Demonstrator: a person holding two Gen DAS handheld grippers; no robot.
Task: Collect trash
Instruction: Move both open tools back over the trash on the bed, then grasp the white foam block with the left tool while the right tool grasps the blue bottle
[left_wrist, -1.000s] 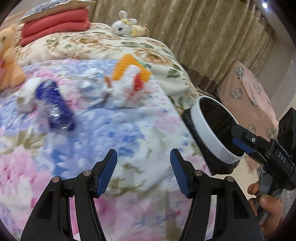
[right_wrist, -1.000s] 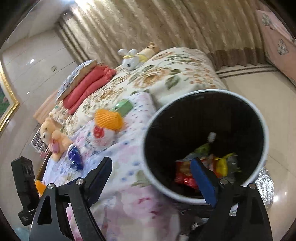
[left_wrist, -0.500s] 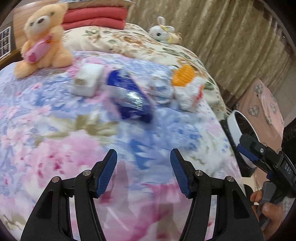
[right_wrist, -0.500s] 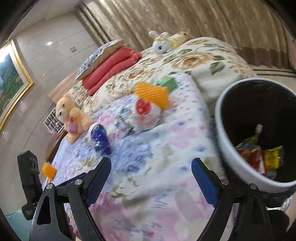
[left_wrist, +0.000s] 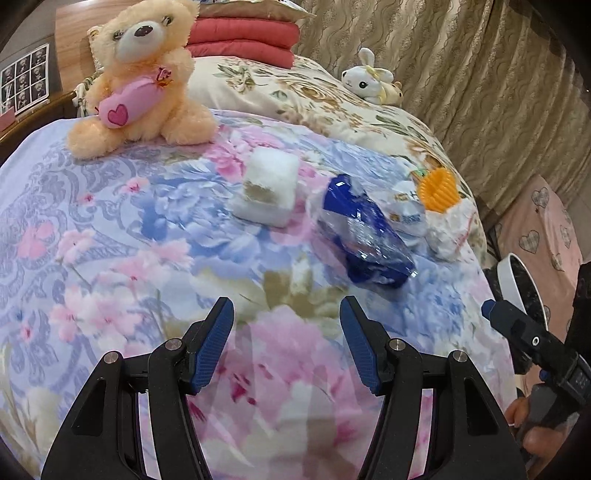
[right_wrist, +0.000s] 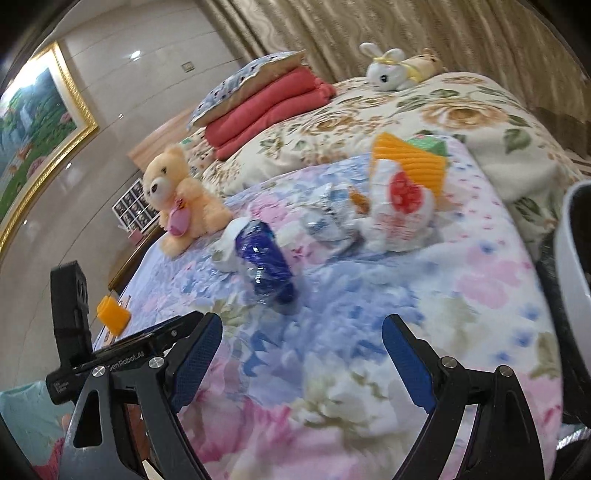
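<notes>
Trash lies on the floral bedspread: a blue crushed plastic bottle (left_wrist: 364, 236) (right_wrist: 266, 262), a white tissue packet (left_wrist: 267, 192), a crumpled white and blue wrapper (left_wrist: 406, 214) (right_wrist: 328, 218), a white bag with a red print (left_wrist: 452, 230) (right_wrist: 400, 210) and an orange ridged piece (left_wrist: 439, 190) (right_wrist: 408, 162). My left gripper (left_wrist: 286, 343) is open and empty, a little short of the bottle. My right gripper (right_wrist: 303, 354) is open and empty, also short of the bottle. The white-rimmed black bin (left_wrist: 517, 280) (right_wrist: 569, 258) stands at the bed's right edge.
A peach teddy bear (left_wrist: 142, 74) sits at the back left of the bed. Folded red blankets (left_wrist: 240, 37) and a white bunny toy (left_wrist: 369, 79) lie further back. Curtains hang behind. A pink heart-print cover (left_wrist: 543, 221) is at right.
Both grippers have swung left from the bin toward the trash on the bed. The bin has slid to the right edge of both views. The teddy bear has come into view.
</notes>
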